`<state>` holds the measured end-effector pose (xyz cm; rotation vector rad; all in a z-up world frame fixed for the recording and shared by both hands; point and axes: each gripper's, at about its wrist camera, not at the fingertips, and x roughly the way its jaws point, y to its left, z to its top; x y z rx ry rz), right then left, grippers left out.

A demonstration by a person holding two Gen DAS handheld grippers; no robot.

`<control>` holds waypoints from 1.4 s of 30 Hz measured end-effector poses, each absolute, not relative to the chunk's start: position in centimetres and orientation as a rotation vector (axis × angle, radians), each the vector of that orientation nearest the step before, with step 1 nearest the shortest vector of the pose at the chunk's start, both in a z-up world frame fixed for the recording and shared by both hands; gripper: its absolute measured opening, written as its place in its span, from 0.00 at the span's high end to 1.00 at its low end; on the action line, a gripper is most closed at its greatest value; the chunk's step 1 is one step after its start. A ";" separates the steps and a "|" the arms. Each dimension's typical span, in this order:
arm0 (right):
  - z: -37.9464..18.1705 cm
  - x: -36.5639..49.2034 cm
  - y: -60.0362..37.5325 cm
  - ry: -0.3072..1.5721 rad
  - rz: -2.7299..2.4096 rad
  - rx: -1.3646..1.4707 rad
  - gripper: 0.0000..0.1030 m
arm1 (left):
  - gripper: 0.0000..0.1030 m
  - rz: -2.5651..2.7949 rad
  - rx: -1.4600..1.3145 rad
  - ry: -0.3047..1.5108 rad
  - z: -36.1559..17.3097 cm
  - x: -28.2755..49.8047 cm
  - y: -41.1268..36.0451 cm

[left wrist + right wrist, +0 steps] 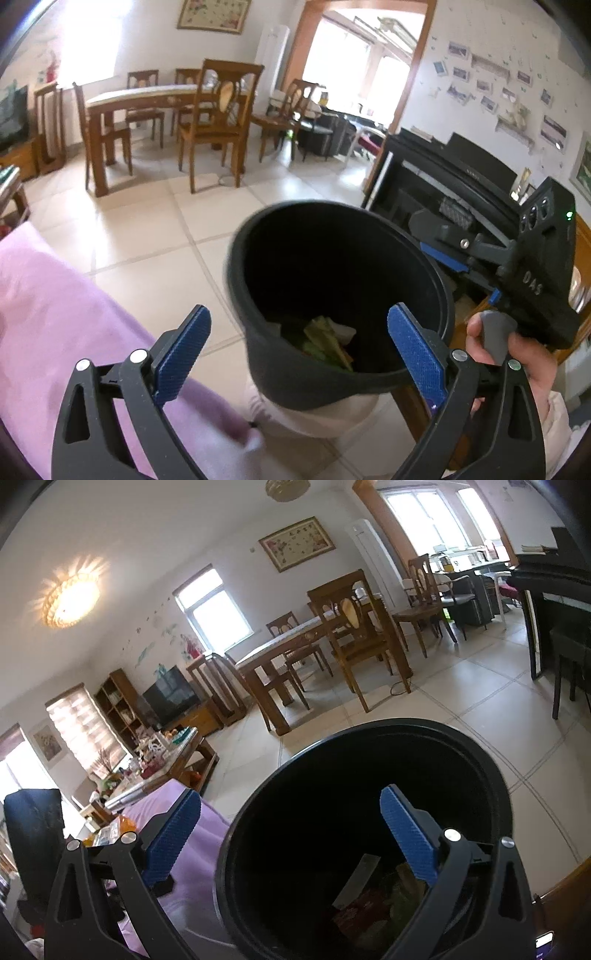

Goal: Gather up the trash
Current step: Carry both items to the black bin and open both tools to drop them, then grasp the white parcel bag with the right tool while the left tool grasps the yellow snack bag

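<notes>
1. Left gripper (pixel 299 350): jaws spread wide and released, blue pads (pixel 183 354) on either side of the view, nothing pressed between them. Left pad over the pink blanket (pixel 55 314), right pad in front of the bin's near wall.
2. Black bin (pixel 332 387): round, open-topped, tilted toward the left camera, in front of the left gripper and beside the pink blanket, with tiled floor (pixel 147 240) beyond. Below it, pale fabric; what carries the bin cannot be told.
3. Trash (pixel 325 341) at the bottom of the bin: green and yellowish scraps with a bit of white paper, seen through the opening.
4. Right gripper (pixel 291 827): jaws likewise released and wide, right pad inside the bin's mouth, left pad outside the rim over the purple-pink blanket. Nothing gripped.
5. From the left wrist view, the right gripper's black body at the right edge, a hand (pixel 517 354) wrapped round its handle, just beside the bin's rim.
6. Background: wooden dining table (pixel 147 98) with chairs well apart from the bin, a black piano (pixel 461 177) along the right wall.
</notes>
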<state>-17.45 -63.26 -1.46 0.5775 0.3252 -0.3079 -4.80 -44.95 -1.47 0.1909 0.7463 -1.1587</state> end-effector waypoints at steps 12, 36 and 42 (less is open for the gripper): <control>0.4 -10.9 -53.6 0.430 -0.156 0.465 0.06 | 0.08 -0.928 0.115 0.626 3.8 2.2 -26.6; 0.4 12.8 -33.9 0.725 0.261 0.377 0.25 | 0.08 -0.569 0.426 0.840 -0.6 28.4 -5.5; 0.1 14.8 -29.2 0.785 0.333 0.200 0.08 | 0.35 -0.624 0.476 0.895 -3.5 30.8 -6.9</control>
